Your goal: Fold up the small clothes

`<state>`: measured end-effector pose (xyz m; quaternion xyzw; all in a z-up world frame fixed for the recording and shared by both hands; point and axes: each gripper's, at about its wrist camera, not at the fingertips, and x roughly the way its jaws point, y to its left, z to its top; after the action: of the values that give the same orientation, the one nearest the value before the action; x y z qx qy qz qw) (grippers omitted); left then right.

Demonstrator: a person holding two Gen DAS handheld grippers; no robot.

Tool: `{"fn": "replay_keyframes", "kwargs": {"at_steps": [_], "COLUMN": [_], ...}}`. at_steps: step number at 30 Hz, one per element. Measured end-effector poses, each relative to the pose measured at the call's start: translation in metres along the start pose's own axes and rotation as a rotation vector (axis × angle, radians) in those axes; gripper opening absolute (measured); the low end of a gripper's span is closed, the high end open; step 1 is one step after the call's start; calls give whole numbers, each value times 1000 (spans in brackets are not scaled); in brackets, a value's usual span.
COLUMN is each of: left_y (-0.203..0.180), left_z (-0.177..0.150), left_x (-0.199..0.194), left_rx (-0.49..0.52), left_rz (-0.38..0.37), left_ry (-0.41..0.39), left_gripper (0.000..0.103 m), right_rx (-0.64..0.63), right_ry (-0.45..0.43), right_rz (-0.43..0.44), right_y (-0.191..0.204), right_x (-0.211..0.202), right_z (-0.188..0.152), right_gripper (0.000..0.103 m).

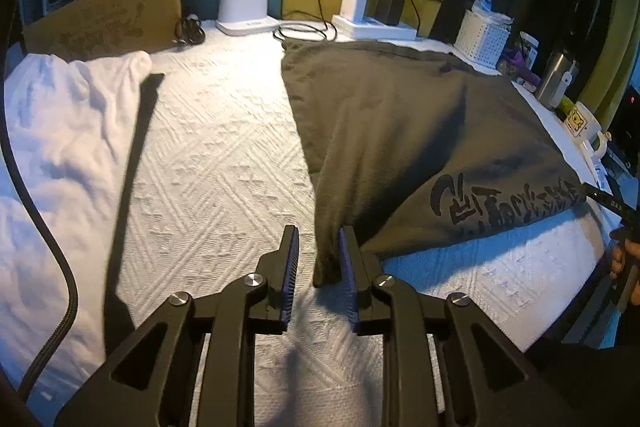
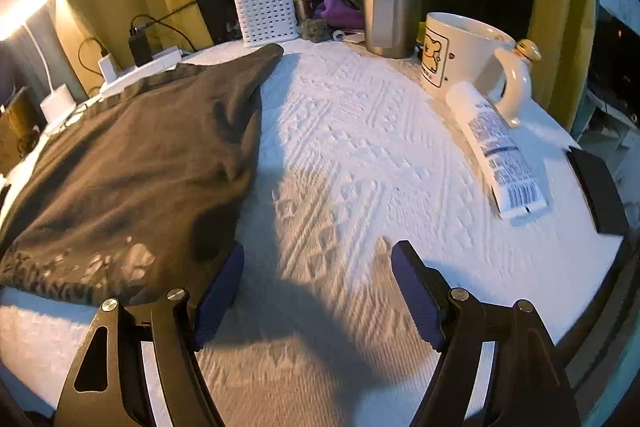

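The dark shirt [image 1: 404, 131] lies spread on the white textured cover [image 1: 224, 155], its black printed lettering near the front edge, its far edge close to the power strip [image 1: 374, 25] at the back. Its near-left corner hangs as a fold between the pads of the left gripper [image 1: 318, 259]; the jaws stand slightly apart, the fold lies against the right pad, and there is a gap to the left pad, so they are not pinching it. The right gripper [image 2: 318, 287] has its jaws spread wide over bare cover, nothing between them; its left finger sits at the shirt's near-right edge. A white garment [image 1: 56, 147] lies crumpled well left. A mug [image 2: 460, 55], tube [image 2: 496, 151], steel tumbler [image 2: 394, 7] and white basket [image 2: 266, 13] stand to the right and behind.
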<state>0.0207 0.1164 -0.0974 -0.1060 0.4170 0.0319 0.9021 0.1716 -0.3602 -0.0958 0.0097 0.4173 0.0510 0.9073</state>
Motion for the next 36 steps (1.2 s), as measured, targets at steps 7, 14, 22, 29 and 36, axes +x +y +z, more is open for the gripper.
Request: {"fn": "replay_keyframes", "kwargs": {"at_steps": [7,14,22,29,36], "left_y": [13,-7,-39,-45,-41], "left_z": [3,11,21,36,57], "left_x": [-18,-25,-16,-2,14], "left_rx": [-22,-7,55,84,91], "left_rz": [42,-34,-106,-101,-98], "left_ry": [-54,-99,-102,-84,-76], "left_gripper": [26,50,51,52,52], "right_rx": [21,4,1,46,92], "right_ry": [-5,-2,33,71,84], "right_rz": [77,141,199,277,288], "right_y": [12,38,56,67,79], "right_x": [-23,-35,-31,-16,5], "right_z": [-11,-21,-28,-22,-7], "right_gripper": [78,78,81,83,88]}}
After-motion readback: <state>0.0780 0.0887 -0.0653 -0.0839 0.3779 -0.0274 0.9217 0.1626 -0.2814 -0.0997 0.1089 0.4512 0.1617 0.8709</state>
